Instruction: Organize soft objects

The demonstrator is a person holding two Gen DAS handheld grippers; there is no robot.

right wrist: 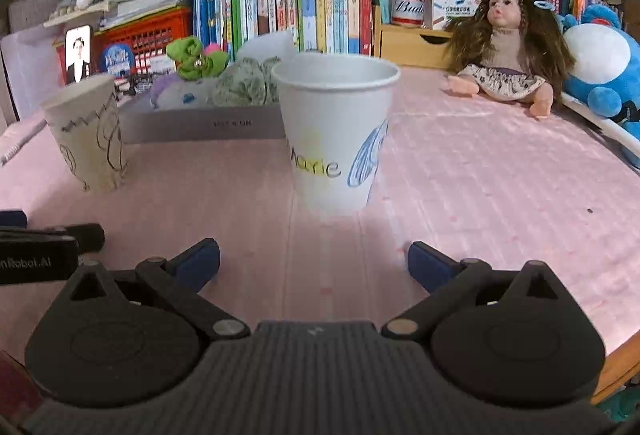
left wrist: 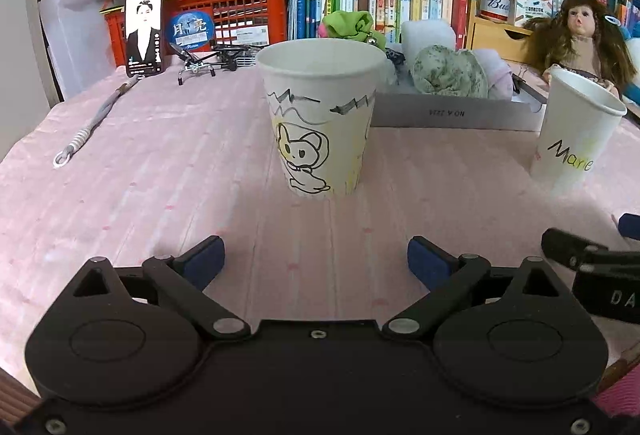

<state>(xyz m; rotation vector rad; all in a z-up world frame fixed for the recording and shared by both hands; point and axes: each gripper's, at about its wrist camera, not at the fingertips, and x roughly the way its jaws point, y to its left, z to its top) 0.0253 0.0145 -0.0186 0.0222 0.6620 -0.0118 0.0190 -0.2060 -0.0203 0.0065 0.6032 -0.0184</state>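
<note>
The grey tray [left wrist: 456, 115] hides the lower parts of the green soft bundle [left wrist: 450, 75], which lies behind 2 paper cups, well ahead of the left gripper [left wrist: 316, 259] and right gripper [right wrist: 314, 261], both spread wide and empty.

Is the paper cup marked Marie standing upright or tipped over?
Upright. The Marie cup stands on its narrow base on the pink table cover, open rim up, ahead of the open right gripper.
</note>
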